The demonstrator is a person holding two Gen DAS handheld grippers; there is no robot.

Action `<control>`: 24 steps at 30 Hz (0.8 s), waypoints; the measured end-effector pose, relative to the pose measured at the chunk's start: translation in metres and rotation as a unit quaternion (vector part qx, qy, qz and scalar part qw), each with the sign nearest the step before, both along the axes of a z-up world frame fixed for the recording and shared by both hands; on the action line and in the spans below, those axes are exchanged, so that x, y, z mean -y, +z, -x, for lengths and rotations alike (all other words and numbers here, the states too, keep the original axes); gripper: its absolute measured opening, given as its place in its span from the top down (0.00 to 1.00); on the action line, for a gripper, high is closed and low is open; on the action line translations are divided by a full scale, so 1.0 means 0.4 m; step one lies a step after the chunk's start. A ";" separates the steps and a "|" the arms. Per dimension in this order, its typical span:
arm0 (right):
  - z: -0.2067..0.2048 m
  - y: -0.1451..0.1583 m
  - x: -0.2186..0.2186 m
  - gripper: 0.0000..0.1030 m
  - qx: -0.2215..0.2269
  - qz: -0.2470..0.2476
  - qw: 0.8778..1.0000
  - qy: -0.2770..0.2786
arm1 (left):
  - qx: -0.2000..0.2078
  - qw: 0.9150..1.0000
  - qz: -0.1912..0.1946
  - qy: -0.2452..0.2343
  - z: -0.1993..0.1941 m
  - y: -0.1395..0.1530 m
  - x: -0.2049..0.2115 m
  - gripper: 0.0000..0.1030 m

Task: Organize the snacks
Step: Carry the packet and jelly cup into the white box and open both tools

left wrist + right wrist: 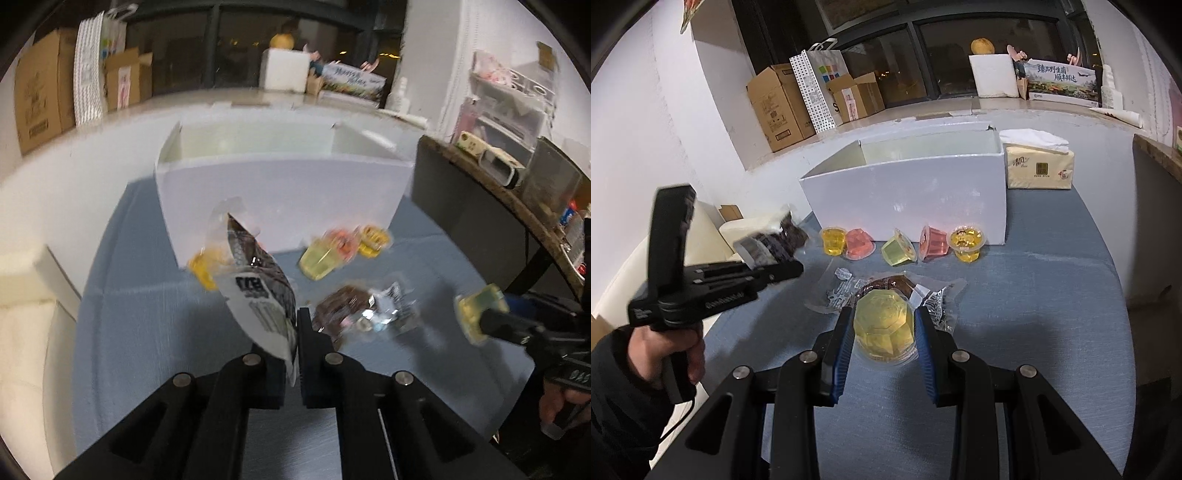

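Low centre of each wrist view: left gripper (291, 332) clamps a dark snack packet (258, 291); right gripper (884, 332) pinches a yellow jelly cup (884, 326). Advise clearing the white box (908, 188) rim before releasing.

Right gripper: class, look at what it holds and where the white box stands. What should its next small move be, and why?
Probably carry the yellow jelly cup forward and up over the white box. The right gripper is shut on the cup, the box top is open, and the box stands just behind the row of jelly cups.
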State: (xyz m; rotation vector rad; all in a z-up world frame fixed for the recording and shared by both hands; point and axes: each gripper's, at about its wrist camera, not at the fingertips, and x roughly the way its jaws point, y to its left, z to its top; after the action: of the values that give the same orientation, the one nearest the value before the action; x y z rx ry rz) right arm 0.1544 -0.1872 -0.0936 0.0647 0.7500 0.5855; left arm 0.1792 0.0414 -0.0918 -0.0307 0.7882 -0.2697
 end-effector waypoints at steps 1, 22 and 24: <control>-0.002 0.007 -0.001 0.66 0.004 0.001 1.000 0.001 | 0.004 1.000 -0.001 -0.002 -0.001 0.013 0.004 0.94; -0.493 0.165 -0.067 0.66 0.039 -0.003 0.998 -0.040 | 0.055 0.998 -0.009 0.021 -0.358 0.218 0.022 0.94; -0.526 0.140 -0.075 0.65 0.028 0.006 0.999 -0.041 | 0.044 0.999 -0.018 0.026 -0.391 0.198 0.019 0.93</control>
State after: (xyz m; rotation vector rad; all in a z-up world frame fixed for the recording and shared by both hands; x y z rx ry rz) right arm 0.3650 -0.1573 -0.0375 0.0668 0.6933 0.5025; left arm 0.3356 0.0339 -0.0124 -0.0047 0.7035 -0.2057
